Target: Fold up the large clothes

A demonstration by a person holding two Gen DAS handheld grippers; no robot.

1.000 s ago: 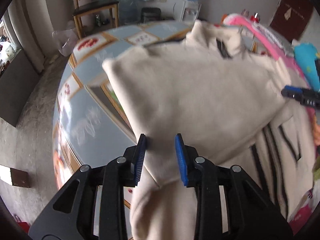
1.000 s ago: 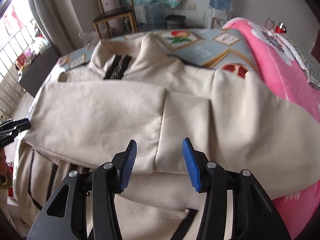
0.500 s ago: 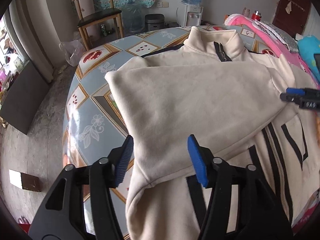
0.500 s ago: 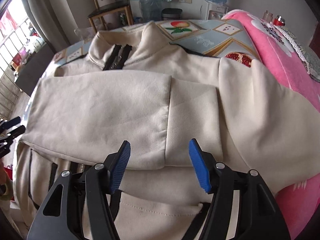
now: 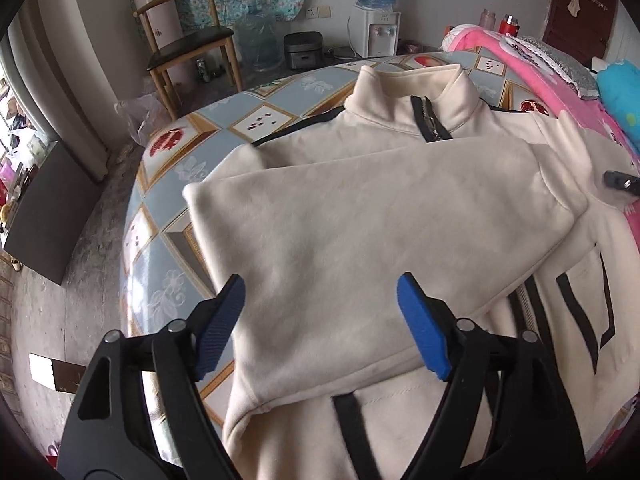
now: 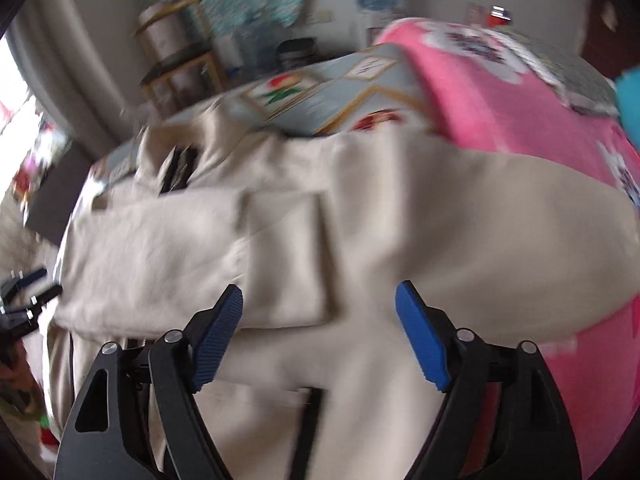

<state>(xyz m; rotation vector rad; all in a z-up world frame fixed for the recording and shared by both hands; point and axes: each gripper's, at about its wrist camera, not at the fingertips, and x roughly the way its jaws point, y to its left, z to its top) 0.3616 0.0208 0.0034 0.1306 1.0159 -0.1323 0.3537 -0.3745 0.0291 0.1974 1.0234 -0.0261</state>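
Note:
A cream zip-up jacket with black trim lies on the patterned table, collar at the far side, one sleeve folded across its chest. My left gripper is open wide and empty, just above the folded sleeve near the jacket's left edge. The right gripper's tip shows at the far right of that view. In the blurred right wrist view the same jacket fills the middle. My right gripper is open and empty over the sleeve cuff. The left gripper shows at the left edge.
The table has a blue tiled fruit-pattern cover. A pink blanket lies on the right side. A wooden chair, water jugs and a dispenser stand beyond the table. A dark box sits on the floor at left.
Both grippers have opened wider and let go of the sleeve, which now lies flat across the jacket. Both have drawn back a little; the right wrist view has swung and blurred.

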